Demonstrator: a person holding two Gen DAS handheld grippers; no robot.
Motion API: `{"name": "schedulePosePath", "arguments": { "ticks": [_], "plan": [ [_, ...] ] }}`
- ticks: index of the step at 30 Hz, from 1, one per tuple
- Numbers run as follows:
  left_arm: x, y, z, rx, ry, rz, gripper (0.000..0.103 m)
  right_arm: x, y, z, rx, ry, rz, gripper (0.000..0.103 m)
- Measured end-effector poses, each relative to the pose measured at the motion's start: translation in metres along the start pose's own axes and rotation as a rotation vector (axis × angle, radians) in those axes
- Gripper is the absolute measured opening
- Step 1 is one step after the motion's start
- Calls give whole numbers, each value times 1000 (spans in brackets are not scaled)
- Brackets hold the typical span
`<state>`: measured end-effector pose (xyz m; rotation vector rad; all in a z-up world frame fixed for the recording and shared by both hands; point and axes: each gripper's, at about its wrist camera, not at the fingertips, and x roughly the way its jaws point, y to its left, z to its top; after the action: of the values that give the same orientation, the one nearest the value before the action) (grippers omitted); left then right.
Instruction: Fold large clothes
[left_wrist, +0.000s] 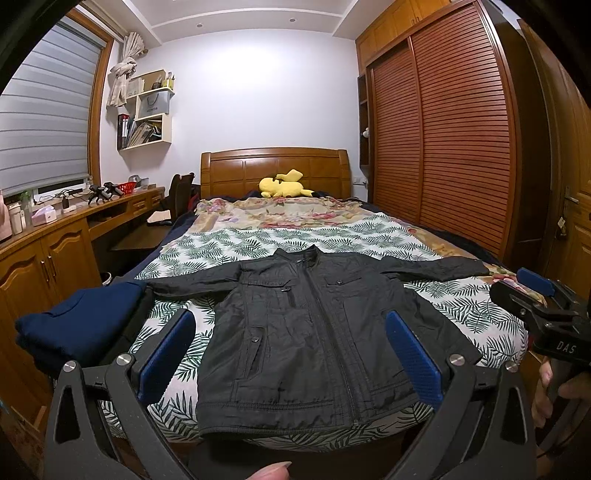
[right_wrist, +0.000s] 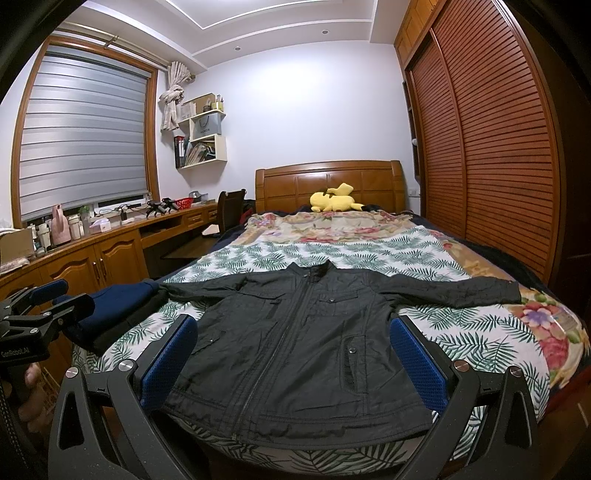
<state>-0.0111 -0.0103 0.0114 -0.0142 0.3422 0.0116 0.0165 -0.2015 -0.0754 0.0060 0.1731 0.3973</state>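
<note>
A black zip jacket (left_wrist: 310, 332) lies flat and face up on the leaf-print bed cover (left_wrist: 229, 243), sleeves spread out to both sides, hem toward me. It also shows in the right wrist view (right_wrist: 303, 332). My left gripper (left_wrist: 291, 350) is open and empty, held above the foot of the bed in front of the hem. My right gripper (right_wrist: 295, 354) is open and empty, beside it to the right. Each gripper shows at the edge of the other's view, the right one (left_wrist: 535, 295) and the left one (right_wrist: 48, 299).
A folded navy garment (left_wrist: 81, 325) lies on the bed's near left corner. A yellow plush toy (left_wrist: 284, 184) rests by the wooden headboard (left_wrist: 273, 166). A desk with cabinets (left_wrist: 55, 243) runs along the left. A slatted wardrobe (left_wrist: 443, 140) stands at the right.
</note>
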Motion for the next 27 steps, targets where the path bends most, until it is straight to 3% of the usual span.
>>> {"name": "schedulePosePath", "arguments": {
  "ticks": [16, 27],
  "plan": [
    [-1, -1, 0, -1, 6, -3, 103, 0, 0, 0, 3, 2, 0, 103],
    [34, 15, -16, -11, 84, 27, 103, 25, 1, -4, -22, 57, 52, 103]
  ]
}}
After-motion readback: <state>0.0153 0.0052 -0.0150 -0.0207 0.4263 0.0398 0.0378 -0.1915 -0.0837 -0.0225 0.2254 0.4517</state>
